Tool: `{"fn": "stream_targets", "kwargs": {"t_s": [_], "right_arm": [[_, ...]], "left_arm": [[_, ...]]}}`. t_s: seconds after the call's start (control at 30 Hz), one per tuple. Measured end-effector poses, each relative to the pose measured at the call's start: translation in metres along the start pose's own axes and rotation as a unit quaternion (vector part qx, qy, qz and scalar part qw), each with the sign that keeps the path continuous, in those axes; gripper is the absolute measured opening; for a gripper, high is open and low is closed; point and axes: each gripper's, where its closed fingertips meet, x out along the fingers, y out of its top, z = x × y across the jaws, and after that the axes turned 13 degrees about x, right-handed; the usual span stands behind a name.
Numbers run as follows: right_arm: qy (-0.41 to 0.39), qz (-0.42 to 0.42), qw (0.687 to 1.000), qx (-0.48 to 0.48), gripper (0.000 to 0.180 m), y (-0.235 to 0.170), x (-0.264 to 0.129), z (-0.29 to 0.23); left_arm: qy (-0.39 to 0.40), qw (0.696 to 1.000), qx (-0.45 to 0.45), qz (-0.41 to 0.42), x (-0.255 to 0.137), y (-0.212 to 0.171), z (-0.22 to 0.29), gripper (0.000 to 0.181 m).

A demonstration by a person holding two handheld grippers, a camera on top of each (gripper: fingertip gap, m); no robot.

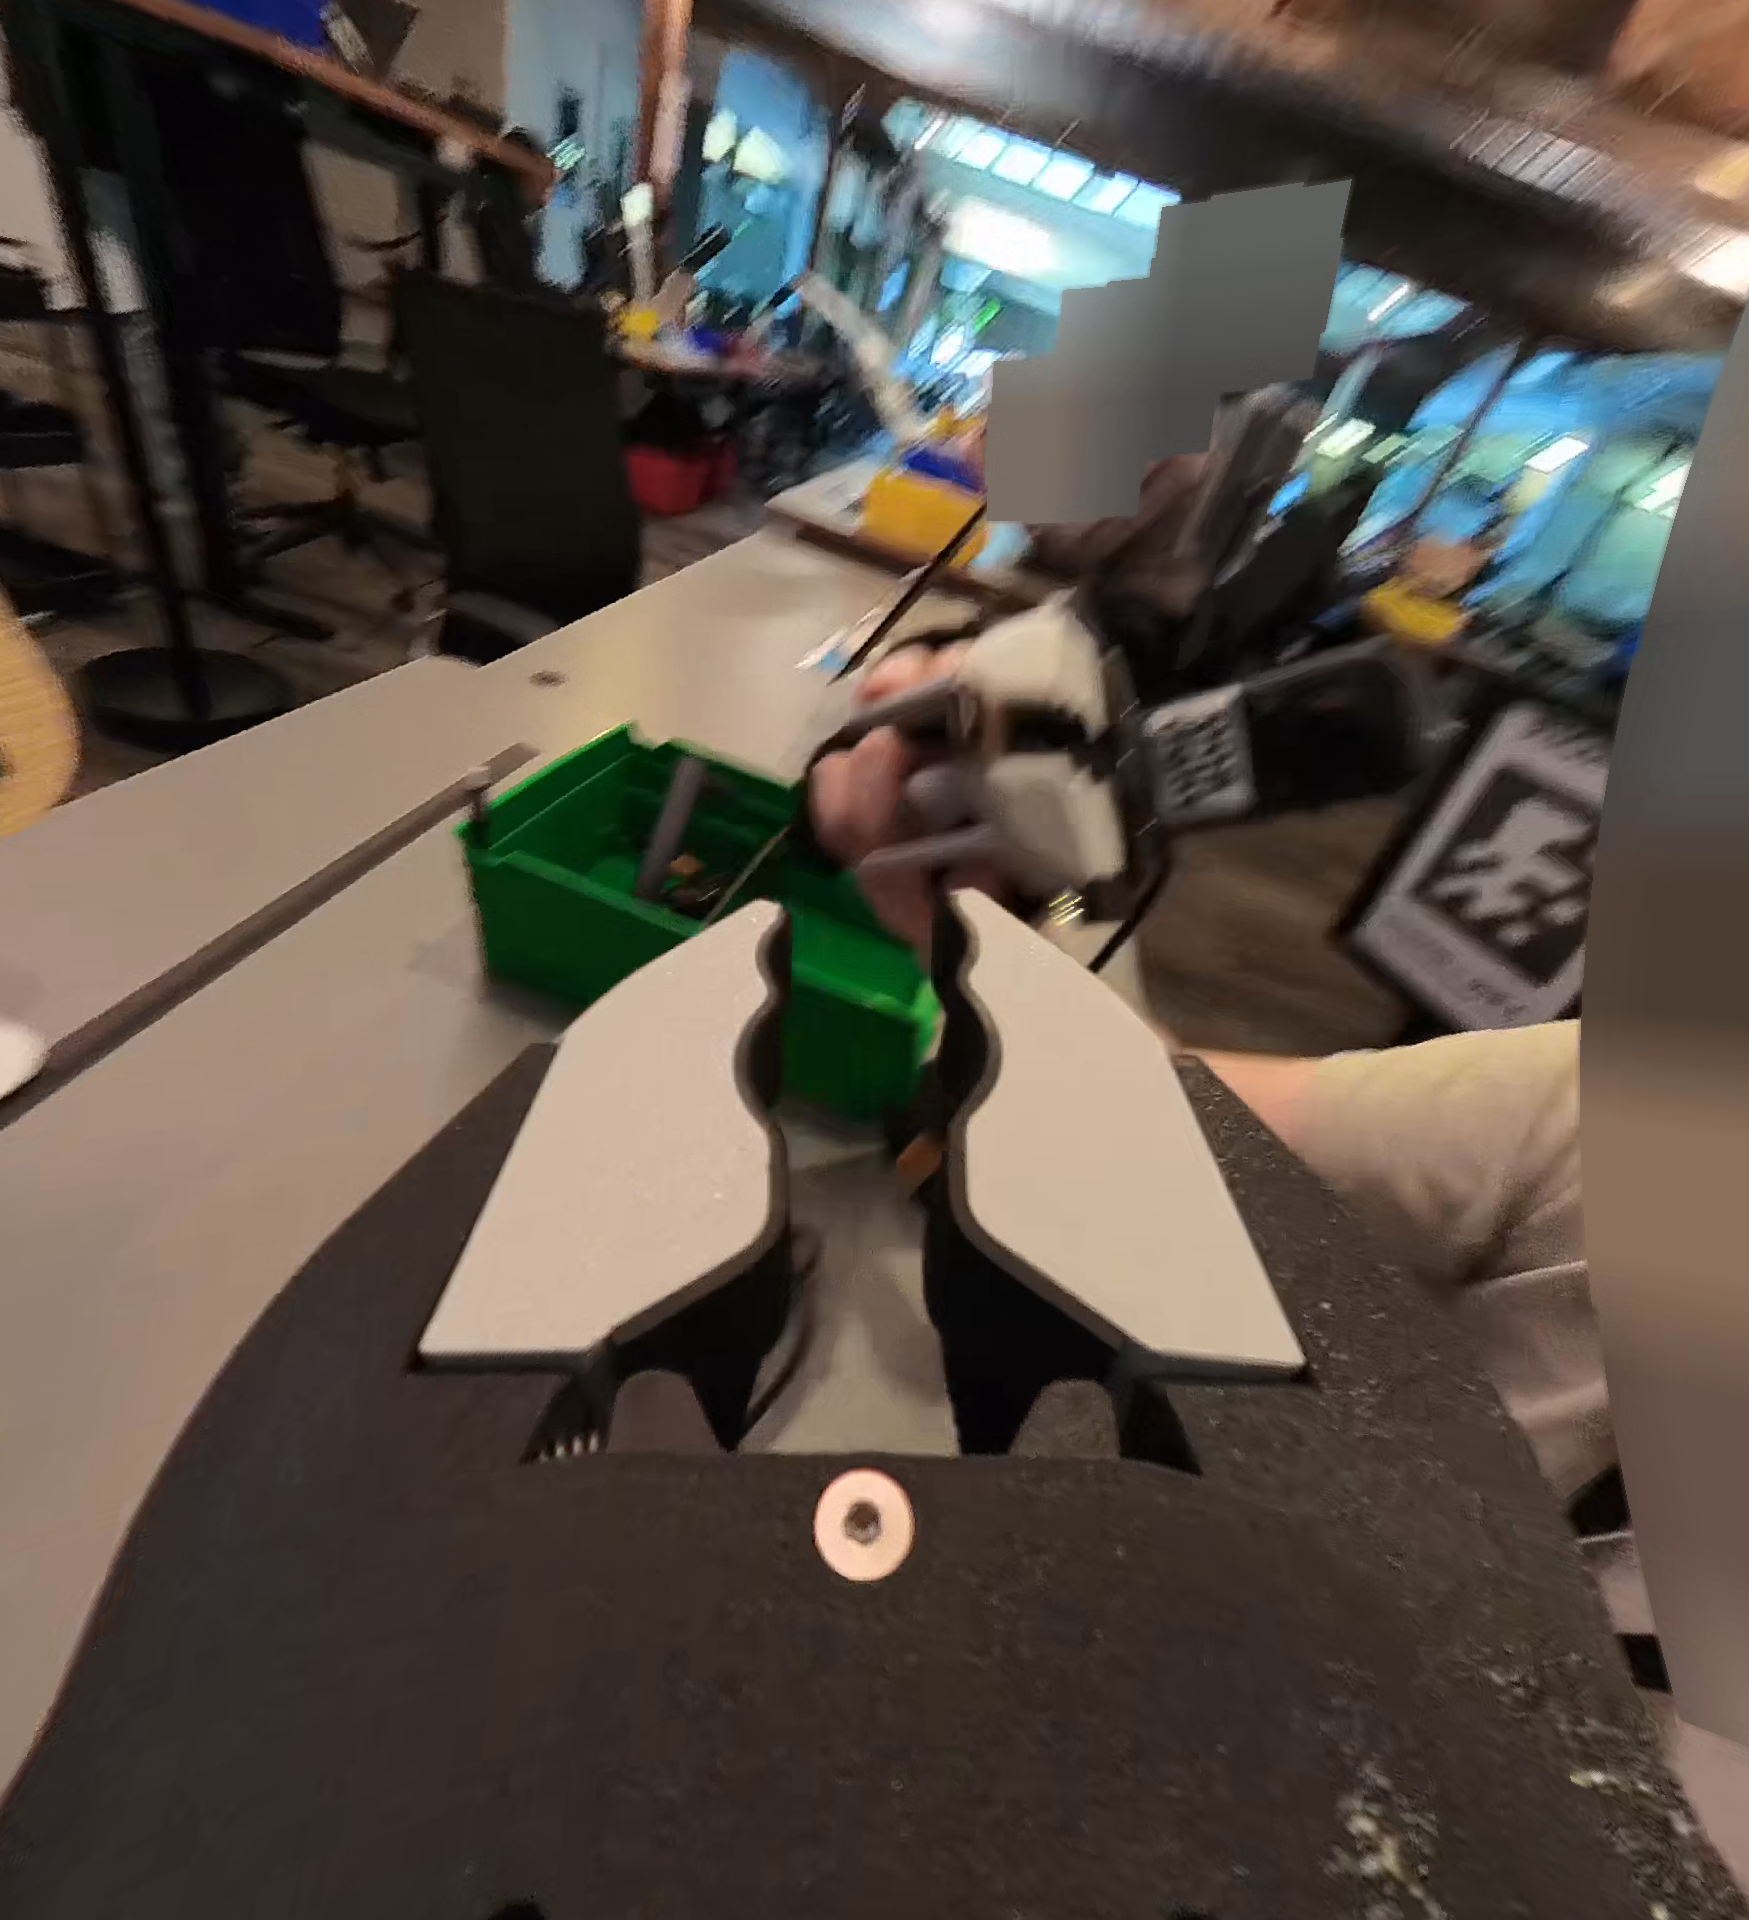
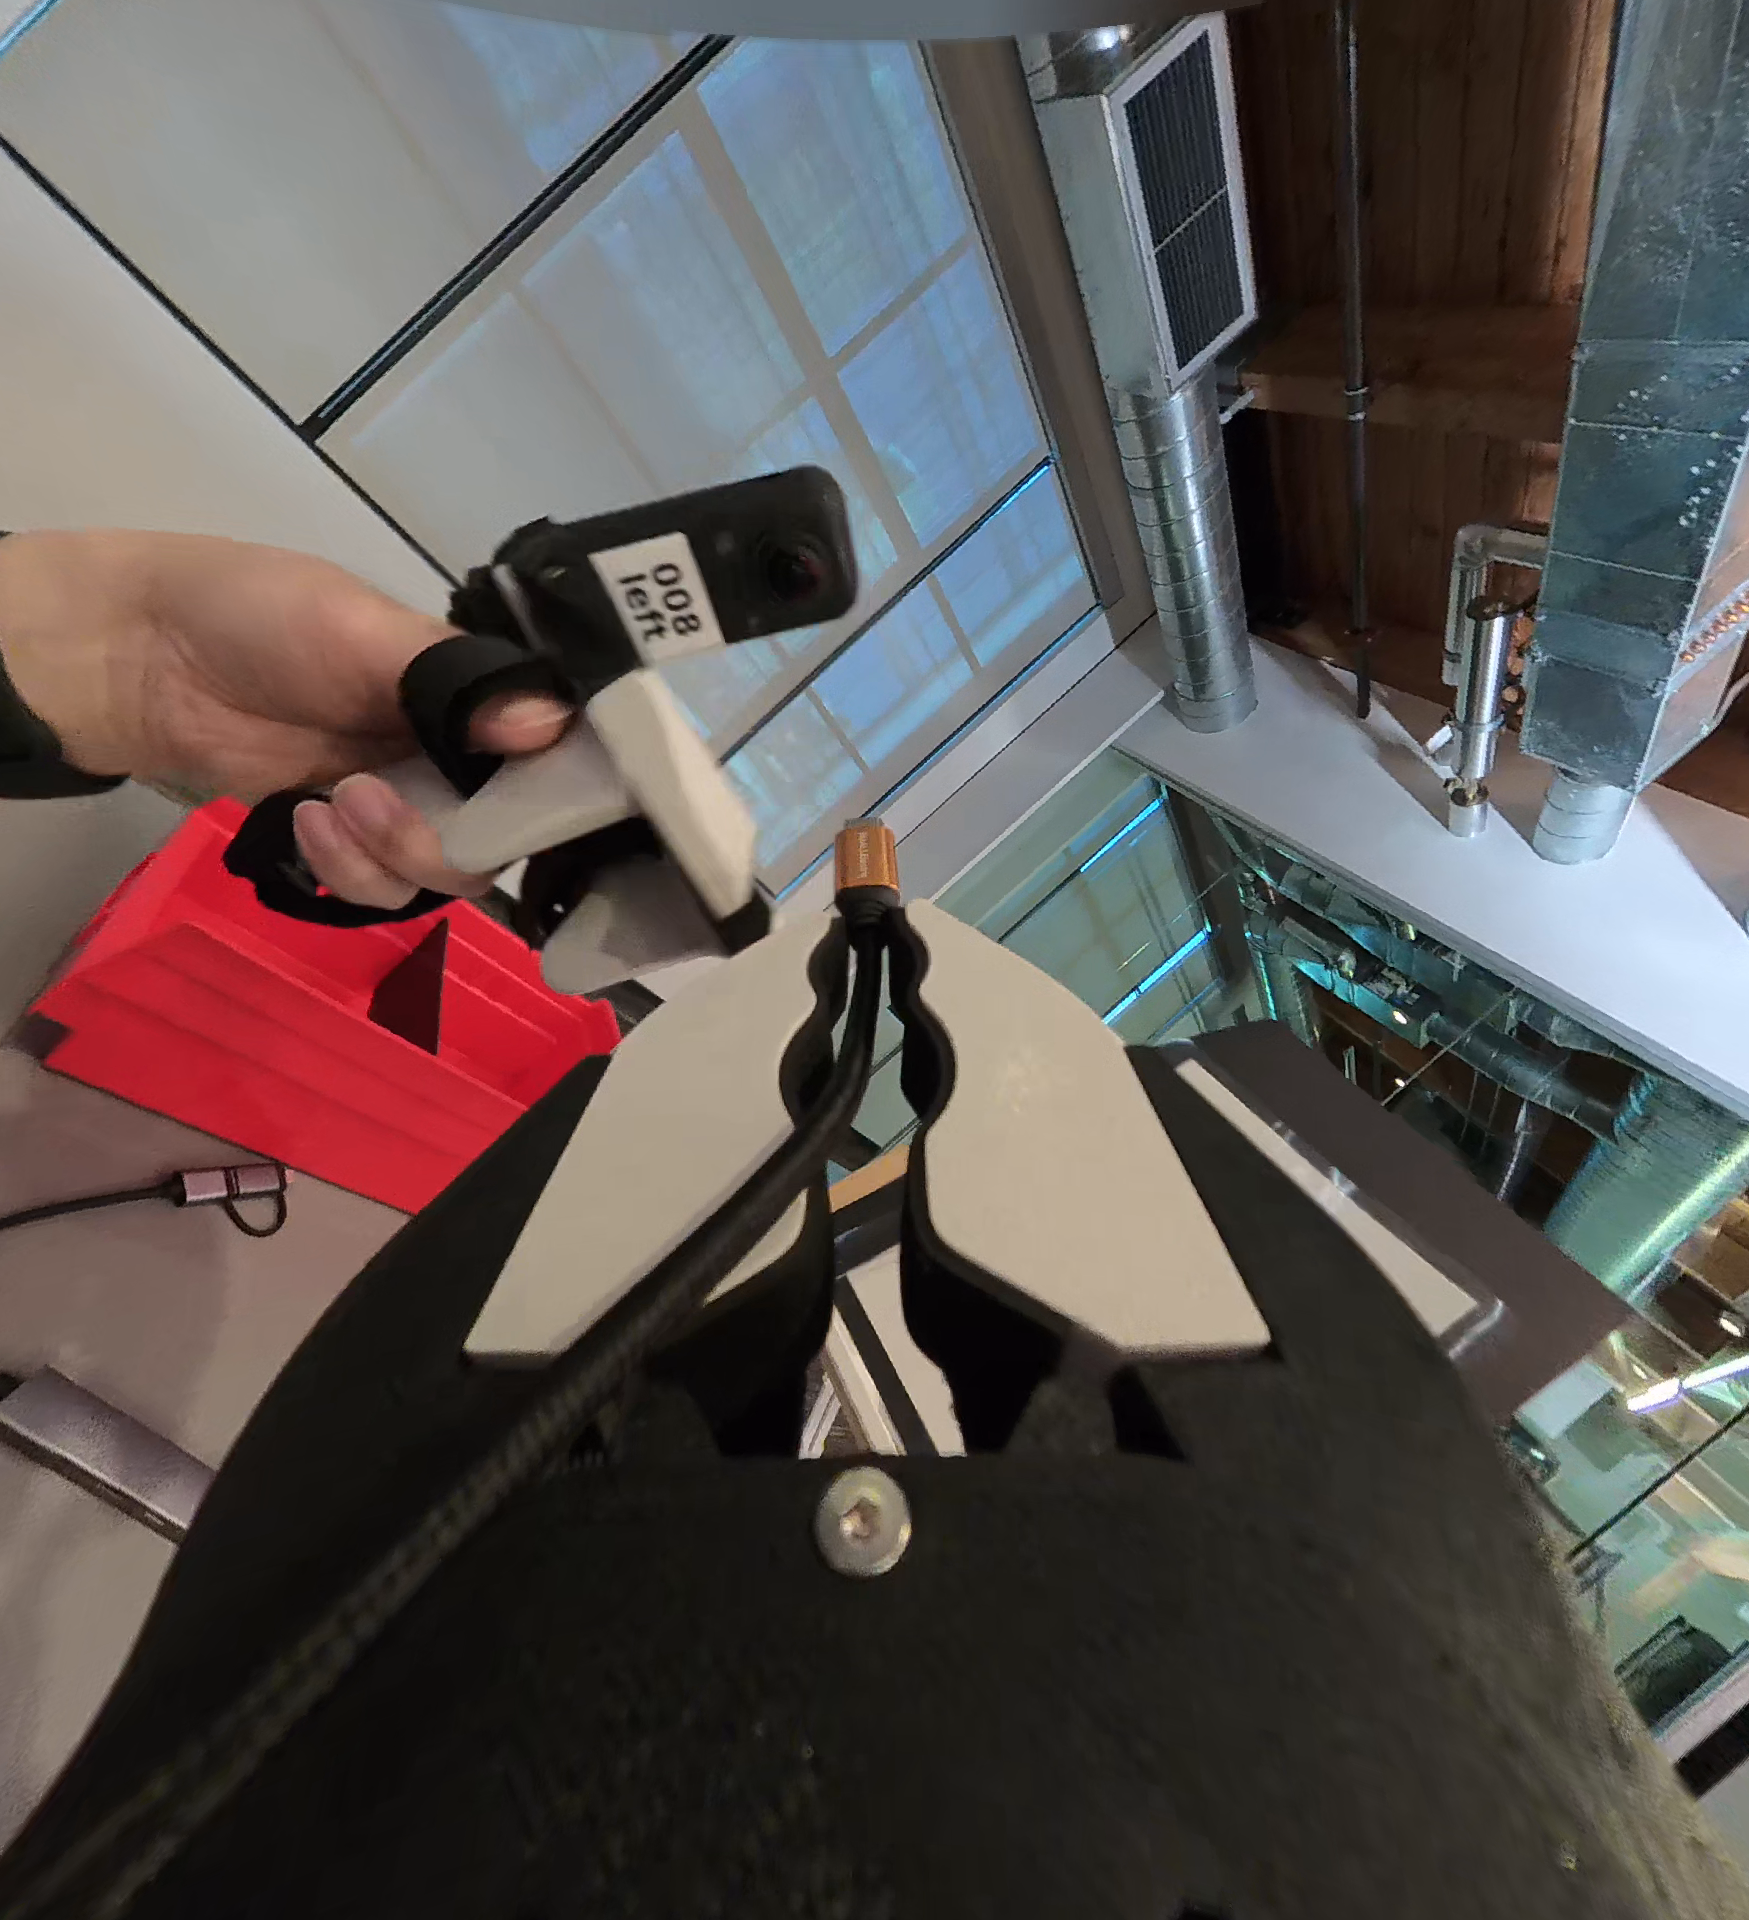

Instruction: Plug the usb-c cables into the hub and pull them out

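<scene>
In the right wrist view my right gripper is shut on a black braided cable. The cable's orange USB-C plug sticks out past the fingertips, and the gripper points up toward the windows. My left gripper, held in a hand, has its tips just left of that plug. In the left wrist view the left gripper is open. A black cable with an orange piece runs along its right finger's inner edge. The right gripper is blurred just beyond. A grey hub lies on the table at lower left.
A green bin holding cables stands on the grey table ahead of the left gripper. A red bin sits beyond the hub. The hub's own lead ends in a pinkish adapter. Chairs and desks fill the room behind. Less than 4 cm separates the two grippers' tips.
</scene>
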Motion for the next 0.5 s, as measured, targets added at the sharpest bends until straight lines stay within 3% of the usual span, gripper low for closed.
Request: {"fn": "stream_targets", "kwargs": {"t_s": [0.1, 0.23, 0.37, 0.5], "right_arm": [[-0.021, -0.005, 1.0, 0.009, 0.007, 0.002, -0.008, 0.016], [-0.043, -0.007, 0.999, 0.018, 0.008, 0.006, -0.019, 0.034], [-0.058, -0.017, 0.998, 0.015, 0.008, 0.006, -0.027, 0.046], [-0.065, -0.01, 0.998, 0.017, 0.007, 0.014, -0.035, 0.052]], "left_arm": [[0.104, 0.986, 0.049, -0.12, -0.013, -0.033, -0.028, 0.034], [0.212, 0.92, 0.092, -0.317, -0.038, -0.091, -0.064, 0.04], [0.236, 0.872, 0.092, -0.418, -0.045, -0.13, -0.083, 0.041], [0.225, 0.827, 0.023, -0.515, -0.059, -0.177, -0.088, 0.038]]}}
